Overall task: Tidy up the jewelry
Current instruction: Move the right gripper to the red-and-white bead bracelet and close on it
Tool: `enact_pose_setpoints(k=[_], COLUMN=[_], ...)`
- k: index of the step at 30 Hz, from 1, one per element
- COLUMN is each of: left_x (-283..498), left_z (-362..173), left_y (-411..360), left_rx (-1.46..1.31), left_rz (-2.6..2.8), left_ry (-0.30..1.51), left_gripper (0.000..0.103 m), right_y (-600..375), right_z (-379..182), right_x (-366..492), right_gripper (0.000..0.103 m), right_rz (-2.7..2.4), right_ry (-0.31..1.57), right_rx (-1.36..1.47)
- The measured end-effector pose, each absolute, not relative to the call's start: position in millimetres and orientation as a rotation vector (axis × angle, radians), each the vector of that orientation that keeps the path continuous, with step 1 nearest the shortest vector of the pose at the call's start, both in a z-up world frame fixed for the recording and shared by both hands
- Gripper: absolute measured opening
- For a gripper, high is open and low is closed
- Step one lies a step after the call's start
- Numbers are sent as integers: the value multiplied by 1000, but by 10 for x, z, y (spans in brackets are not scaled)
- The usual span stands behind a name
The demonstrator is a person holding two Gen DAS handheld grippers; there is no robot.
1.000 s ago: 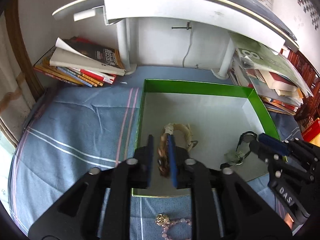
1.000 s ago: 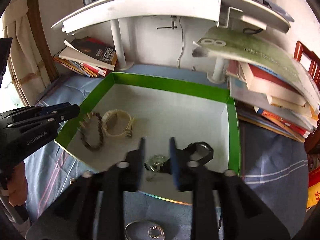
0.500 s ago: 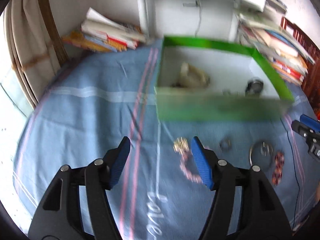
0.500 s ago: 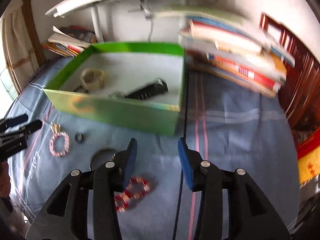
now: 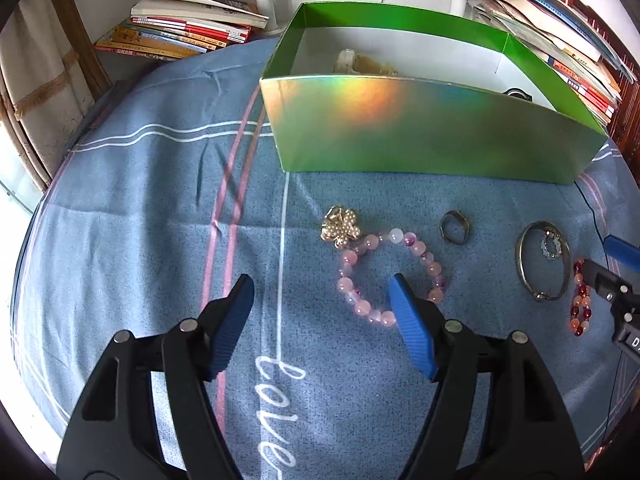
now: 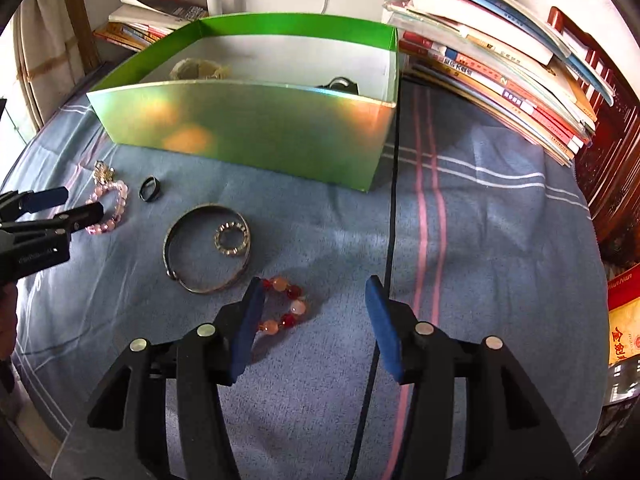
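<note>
On the blue cloth in front of the green box (image 5: 420, 132) lie a pink bead bracelet (image 5: 425, 249) with a gold flower charm (image 5: 340, 228), a dark ring (image 5: 454, 227), a metal bangle (image 5: 520, 256) around a small sparkly ring (image 5: 552, 244), and a red-orange bead bracelet (image 5: 580, 300). My left gripper (image 5: 320, 280) hovers low over the cloth, its jaws opening and empty, the right fingertip over the pink bracelet's near side. My right gripper (image 6: 315, 281) is opening too. The red-orange bracelet (image 6: 296, 307) lies loose beside its left finger (image 6: 250, 320).
The box (image 6: 248, 132) holds a cream bracelet (image 6: 200, 68) and a black watch (image 6: 340, 83). A black cable (image 6: 392, 220) runs down the cloth past the box's right corner. Book stacks (image 6: 500, 60) rise at the right, more books (image 5: 180, 32) at the back left.
Both grippers drew back from over the box and sank toward the cloth in front of it. Their jaws opened, and the bracelet and watch they were closed around stayed in the box.
</note>
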State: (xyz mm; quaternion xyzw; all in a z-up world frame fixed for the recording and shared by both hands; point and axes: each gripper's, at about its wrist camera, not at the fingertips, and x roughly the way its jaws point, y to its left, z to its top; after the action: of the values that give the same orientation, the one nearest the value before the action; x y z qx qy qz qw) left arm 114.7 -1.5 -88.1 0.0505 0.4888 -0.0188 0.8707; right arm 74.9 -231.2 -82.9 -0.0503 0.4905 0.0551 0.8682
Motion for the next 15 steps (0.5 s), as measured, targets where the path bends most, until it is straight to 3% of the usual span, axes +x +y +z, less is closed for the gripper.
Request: enact_pose_setpoints(k=[15], left_x=[930], left_z=[-903], left_y=[66], left_rx=[94], left_rz=[-46], left_ry=[1014], left_gripper=[74], right_y=[-2509], right_z=[-879], right_x=[834], right_gripper=[58], right_rz=[12], right_ry=[994], right_rx=[-33])
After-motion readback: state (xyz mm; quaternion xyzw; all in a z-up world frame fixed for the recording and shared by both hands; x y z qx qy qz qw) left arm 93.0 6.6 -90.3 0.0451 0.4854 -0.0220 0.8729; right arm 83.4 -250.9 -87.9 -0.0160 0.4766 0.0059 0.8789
